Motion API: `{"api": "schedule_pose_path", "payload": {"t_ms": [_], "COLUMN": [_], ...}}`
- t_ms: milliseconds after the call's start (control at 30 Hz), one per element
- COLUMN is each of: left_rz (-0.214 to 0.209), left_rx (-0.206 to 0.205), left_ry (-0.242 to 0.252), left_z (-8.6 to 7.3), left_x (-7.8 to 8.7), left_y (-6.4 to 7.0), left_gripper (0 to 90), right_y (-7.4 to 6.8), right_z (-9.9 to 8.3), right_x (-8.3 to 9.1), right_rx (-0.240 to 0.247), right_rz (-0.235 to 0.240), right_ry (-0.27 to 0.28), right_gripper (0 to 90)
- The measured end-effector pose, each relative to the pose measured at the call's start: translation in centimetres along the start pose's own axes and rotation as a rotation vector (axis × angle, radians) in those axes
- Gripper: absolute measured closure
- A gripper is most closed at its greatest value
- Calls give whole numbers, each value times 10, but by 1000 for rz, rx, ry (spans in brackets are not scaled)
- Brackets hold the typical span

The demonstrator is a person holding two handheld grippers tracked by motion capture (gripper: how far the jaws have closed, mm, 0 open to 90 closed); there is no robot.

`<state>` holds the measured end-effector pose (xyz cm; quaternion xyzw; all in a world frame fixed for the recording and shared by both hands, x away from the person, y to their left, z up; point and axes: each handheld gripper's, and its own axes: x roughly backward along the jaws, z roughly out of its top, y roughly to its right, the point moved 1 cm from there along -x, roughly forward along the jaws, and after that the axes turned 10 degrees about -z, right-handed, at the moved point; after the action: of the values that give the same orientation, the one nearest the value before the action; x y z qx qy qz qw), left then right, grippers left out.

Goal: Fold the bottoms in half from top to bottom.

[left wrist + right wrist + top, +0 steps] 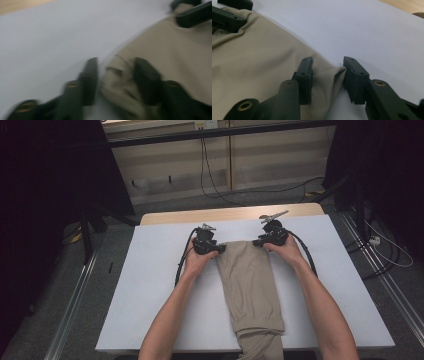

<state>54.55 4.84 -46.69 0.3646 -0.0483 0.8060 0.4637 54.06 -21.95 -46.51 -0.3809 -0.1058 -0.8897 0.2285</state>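
Trousers (252,285), one tan pair, lie on one white table (150,285). Two grippers: left gripper (218,248) and right gripper (258,241) each straddle a far corner, jaws parted, cloth between them.

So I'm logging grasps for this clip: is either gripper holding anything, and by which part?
Each straddles a far corner of the folded beige garment, left gripper and right gripper, with jaws visibly apart, so nothing is clamped yet.

White-covered surface (150,290) with a bare wooden strip (230,213) along the far edge. Beyond, grey floor (280,197) crossed by black cables (210,180), backed by pale wall panels (270,155). Dark drapes, probably curtains (45,180), at both sides. Metal rails (380,280) flanking the surface.
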Motion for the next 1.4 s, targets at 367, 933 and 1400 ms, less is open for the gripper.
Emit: {"api": "schedule_pose_path", "payload": {"t_ms": [367, 933, 1400], "left_rz": [-60, 71, 138], "left_rx": [136, 85, 73], "left_ry": [61, 285, 332], "left_z": [-8, 69, 140], "left_x": [12, 100, 91], "left_y": [7, -3, -14], "left_gripper": [844, 851, 825], "right_y": [-11, -18, 12], "right_z": [5, 81, 141], "right_x": [10, 78, 101], "right_rx": [-37, -169, -227], "right_rz": [35, 28, -111], "right_ry": [-32, 278, 334], "right_gripper": [869, 872, 817]}}
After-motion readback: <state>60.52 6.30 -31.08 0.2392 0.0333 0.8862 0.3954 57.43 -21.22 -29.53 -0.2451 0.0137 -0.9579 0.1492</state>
